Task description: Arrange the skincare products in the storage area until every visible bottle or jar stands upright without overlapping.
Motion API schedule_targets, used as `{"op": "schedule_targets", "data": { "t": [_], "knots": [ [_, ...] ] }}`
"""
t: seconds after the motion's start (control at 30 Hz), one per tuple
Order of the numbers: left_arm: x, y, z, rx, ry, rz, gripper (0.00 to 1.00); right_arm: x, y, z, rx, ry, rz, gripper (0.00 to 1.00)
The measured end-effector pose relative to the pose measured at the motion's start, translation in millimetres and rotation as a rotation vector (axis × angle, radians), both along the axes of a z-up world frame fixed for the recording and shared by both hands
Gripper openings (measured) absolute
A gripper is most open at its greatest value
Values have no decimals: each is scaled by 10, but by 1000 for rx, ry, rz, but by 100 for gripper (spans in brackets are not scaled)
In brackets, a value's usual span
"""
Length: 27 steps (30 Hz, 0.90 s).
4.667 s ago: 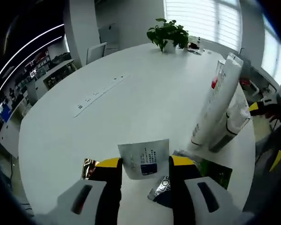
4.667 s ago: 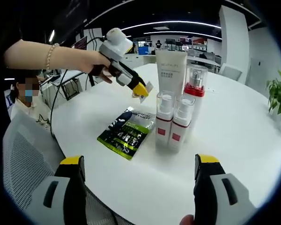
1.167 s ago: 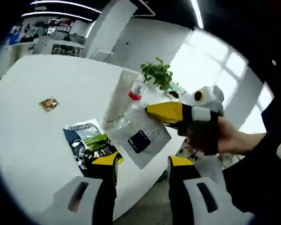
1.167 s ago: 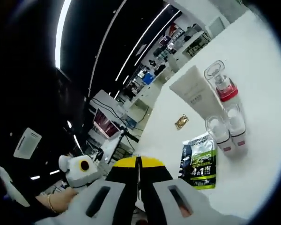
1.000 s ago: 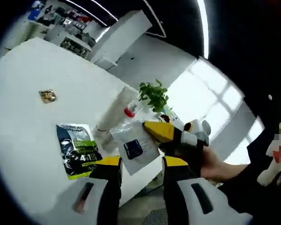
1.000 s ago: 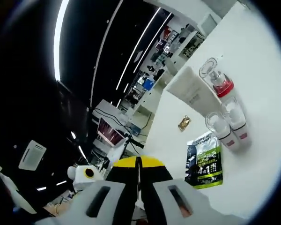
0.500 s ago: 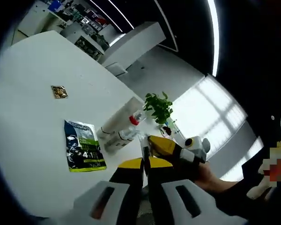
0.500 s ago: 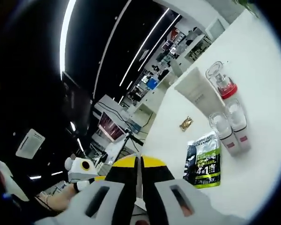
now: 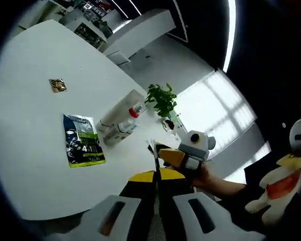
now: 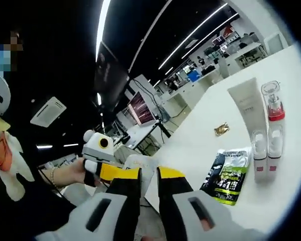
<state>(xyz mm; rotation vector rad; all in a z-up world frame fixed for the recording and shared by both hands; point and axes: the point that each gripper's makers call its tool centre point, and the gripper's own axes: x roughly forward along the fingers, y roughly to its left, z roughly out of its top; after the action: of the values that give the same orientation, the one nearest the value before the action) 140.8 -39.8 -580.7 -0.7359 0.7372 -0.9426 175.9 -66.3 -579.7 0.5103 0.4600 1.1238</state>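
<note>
My left gripper (image 9: 156, 173) is shut on a thin white sachet (image 9: 153, 149), seen edge-on off the table's near side. My right gripper (image 10: 149, 170) has its jaws slightly apart, the same sachet (image 10: 143, 164) showing at the gap; the left gripper (image 10: 113, 171) pinches its other side. The right gripper (image 9: 169, 153) hangs beside the sachet. On the table stand a white tube (image 10: 246, 103), a red-collared pump bottle (image 10: 272, 103) and two small bottles (image 10: 267, 145), all upright and close together.
A green-and-black sachet (image 10: 231, 175) lies flat near the bottles, and a small gold sachet (image 10: 221, 129) lies farther out. A potted plant (image 9: 160, 99) stands at the far edge of the round white table (image 9: 35, 120). A hand (image 9: 210, 175) holds the right gripper.
The right gripper's jaws have parted from shut on the sachet. The left gripper, which shut on the sachet half a second ago, still holds it. Both views have swung.
</note>
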Motion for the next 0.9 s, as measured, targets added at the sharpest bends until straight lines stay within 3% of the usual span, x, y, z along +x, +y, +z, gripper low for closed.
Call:
{"op": "schedule_targets", "data": {
  "t": [0.07,0.2,0.37,0.53,0.73,0.9],
  "knots": [
    [-33,29,7,1,8,-18,0,-18,39,-16,-22,-5,27,22],
    [-124,82,-49,35,32,-69,0,-23,98,13,-27,-27,51,10],
    [-155,191,-121,56,53,-59,0,-62,191,-47,-75,-31,92,4],
    [-115,293,-203,44,82,6,0,-66,228,-144,-147,-23,99,1],
    [-26,365,-333,64,114,81,0,16,295,-268,-262,-81,70,1],
    [61,453,-517,122,143,143,0,113,402,-459,-364,-119,67,1]
  ]
}}
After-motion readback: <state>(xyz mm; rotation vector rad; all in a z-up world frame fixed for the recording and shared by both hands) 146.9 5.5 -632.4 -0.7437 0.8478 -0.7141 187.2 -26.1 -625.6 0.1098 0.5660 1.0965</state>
